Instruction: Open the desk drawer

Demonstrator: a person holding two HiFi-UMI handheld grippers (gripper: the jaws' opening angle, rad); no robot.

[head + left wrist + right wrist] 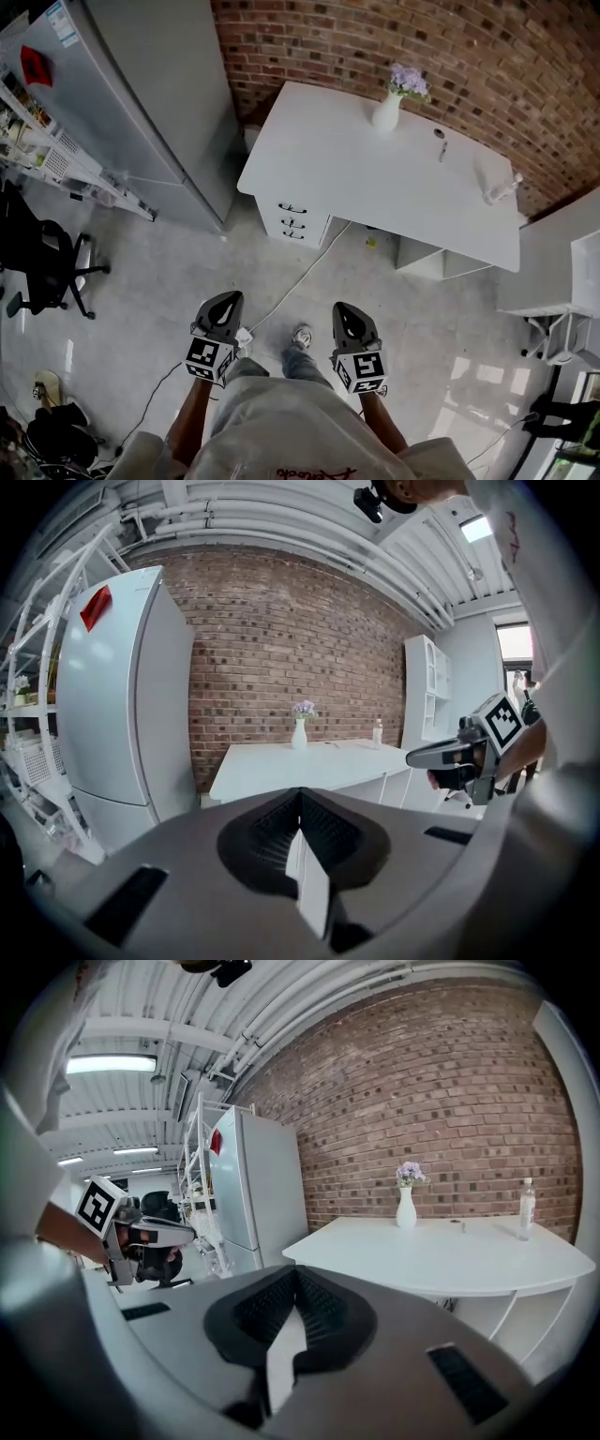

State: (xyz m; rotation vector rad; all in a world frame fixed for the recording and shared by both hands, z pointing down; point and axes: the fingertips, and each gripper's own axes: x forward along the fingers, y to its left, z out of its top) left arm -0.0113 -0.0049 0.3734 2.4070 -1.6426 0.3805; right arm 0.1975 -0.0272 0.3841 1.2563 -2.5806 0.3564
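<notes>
**A:** Where's the drawer sitting right now?

**B:** The drawer stack [294, 222] is tucked under the left end of the white desk [375, 178]. Three small handles are seen on it, and all three drawers look shut. It's well apart from both tongs. The left tongs [228, 298] and right tongs [344, 309] are held low by the person's body, each pinched fully closed with nothing gripped.

**A:** So what could get messed up from here?

**B:** A few things, probably. A white cable [302, 277] is laid across the floor between the person's shoe and the drawers, so it could easily be snagged or tripped on. The tongs need to be opened before a handle is reached, otherwise the handle just gets bumped. The handles are stacked close together, so the wrong one could be caught. And if the drawer is yanked hard, the desk could be jolted and the flower vase [387, 111] or the bottle [502, 190] tipped.
</notes>
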